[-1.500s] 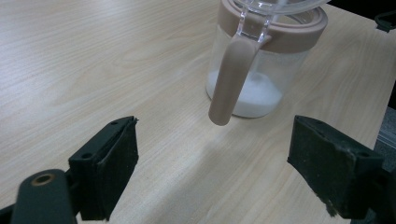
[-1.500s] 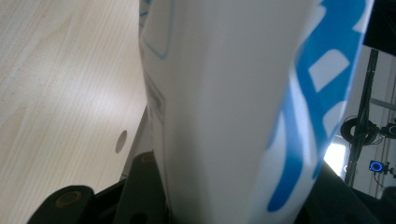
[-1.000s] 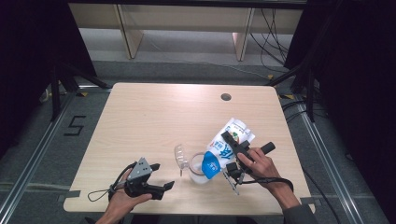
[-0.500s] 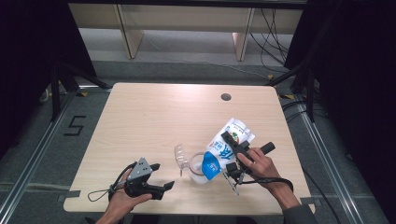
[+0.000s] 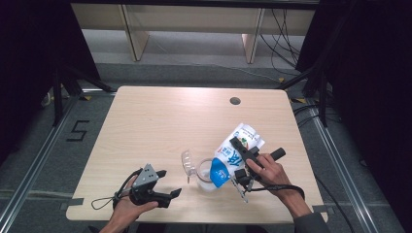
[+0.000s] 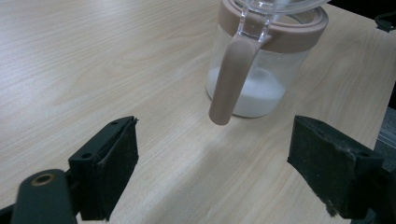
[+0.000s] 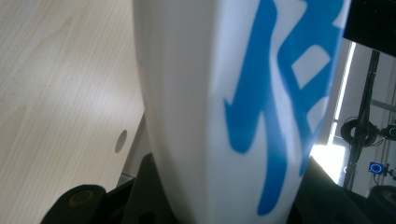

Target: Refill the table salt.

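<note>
While the right gripper (image 5: 241, 164) clamps a white pouch with blue lettering (image 5: 232, 154), the pouch hangs tilted over a clear jar (image 5: 206, 174) at the near middle of the table (image 5: 160, 121), its blue lower end dipping to the jar's mouth. In the right gripper view the pouch (image 7: 233, 102) sits pinched between the black jaws, whose bases show on either side of it at the bottom (the blue character runs large across its face). The person's right hand (image 5: 269, 170) wraps the gripper's handle near the right edge of the table, with a cable looping toward the near edge.

The left gripper (image 5: 163, 187) rests low at the near left of the table, held by the left hand (image 5: 128, 208), well apart from the jar and pointing toward it. Its jaws stand spread wide and hold nothing. In the left gripper view the jar (image 6: 261, 65) stands upright on the wood just beyond the gap between the jaws, with a tan rim, a tan handle (image 6: 231, 79) facing the camera, and a layer of white powder (image 6: 254, 95) on its bottom. A clear lid (image 5: 187, 162) is flipped up on the jar's left side.

A small round hole (image 5: 235, 101) sits in the table toward the far right.
</note>
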Available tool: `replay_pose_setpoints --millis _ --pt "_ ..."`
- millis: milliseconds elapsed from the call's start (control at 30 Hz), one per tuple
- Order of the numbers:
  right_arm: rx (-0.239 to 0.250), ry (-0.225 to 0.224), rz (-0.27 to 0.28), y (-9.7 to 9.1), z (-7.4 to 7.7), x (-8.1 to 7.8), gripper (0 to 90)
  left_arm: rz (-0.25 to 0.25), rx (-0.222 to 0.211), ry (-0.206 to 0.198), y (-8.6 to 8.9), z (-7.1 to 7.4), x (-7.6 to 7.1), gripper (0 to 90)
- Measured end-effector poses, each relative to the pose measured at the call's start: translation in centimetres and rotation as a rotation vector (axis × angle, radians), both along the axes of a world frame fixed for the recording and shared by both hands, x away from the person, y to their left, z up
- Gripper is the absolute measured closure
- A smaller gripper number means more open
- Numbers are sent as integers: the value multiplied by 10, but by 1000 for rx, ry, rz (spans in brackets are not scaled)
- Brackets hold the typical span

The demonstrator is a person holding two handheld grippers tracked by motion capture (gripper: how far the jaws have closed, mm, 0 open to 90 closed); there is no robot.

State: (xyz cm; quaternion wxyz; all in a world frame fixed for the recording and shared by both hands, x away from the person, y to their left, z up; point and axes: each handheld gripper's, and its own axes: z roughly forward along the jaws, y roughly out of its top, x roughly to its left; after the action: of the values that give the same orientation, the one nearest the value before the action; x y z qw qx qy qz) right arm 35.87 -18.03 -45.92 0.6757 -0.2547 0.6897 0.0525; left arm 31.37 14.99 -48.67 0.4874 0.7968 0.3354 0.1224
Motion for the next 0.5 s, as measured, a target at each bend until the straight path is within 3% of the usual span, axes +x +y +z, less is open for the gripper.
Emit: replay_pose_setpoints --millis 133,233,400,433,500 --pt "15 -13 21 -1 0 1 693 0 -1 0 0 0 0 153" --pt "-18 -17 21 0 4 1 699 4 -2 -1 -1 0 0 152" --pt "1 -24 34 0 2 2 703 -5 -3 -2 -1 0 0 152" --pt "2 -11 -5 -1 2 0 704 -6 -2 -3 0 0 0 153" --pt "7 8 -10 -1 0 0 706 3 -1 -1 -1 0 0 153"
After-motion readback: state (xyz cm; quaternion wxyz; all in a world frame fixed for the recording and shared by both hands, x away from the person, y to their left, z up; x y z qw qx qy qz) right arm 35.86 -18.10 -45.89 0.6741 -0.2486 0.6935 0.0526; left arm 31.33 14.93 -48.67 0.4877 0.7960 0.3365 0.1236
